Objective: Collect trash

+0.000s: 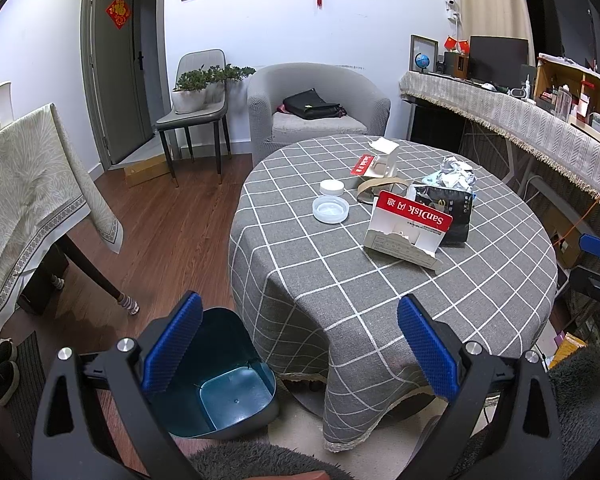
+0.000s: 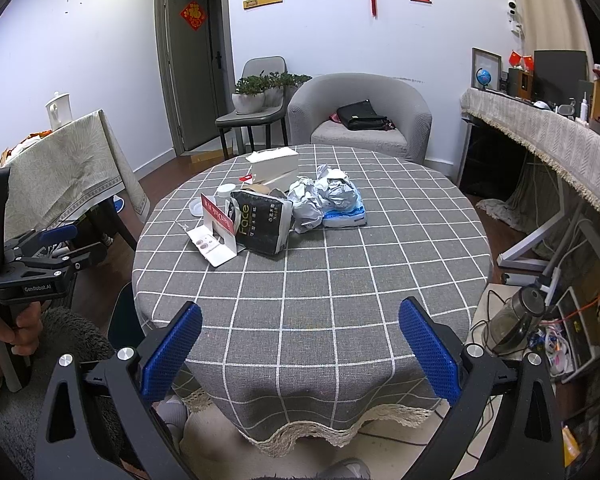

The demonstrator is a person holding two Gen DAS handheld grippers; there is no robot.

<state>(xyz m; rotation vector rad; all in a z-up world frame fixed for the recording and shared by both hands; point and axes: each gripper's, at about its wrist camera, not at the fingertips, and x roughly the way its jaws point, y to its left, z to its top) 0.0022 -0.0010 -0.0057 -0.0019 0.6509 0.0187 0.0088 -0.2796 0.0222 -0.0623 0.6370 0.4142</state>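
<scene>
Now | left claw (image 1: pixel 300 350) agape over bin (image 1: pixel 224 376); right claw (image 2: pixel 300 350) agape, level before table (image 2: pixel 340 280)

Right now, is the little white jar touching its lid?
Apart. The left wrist view shows the jar standing just behind the lid, with a thin strip of grey cloth between them.
</scene>
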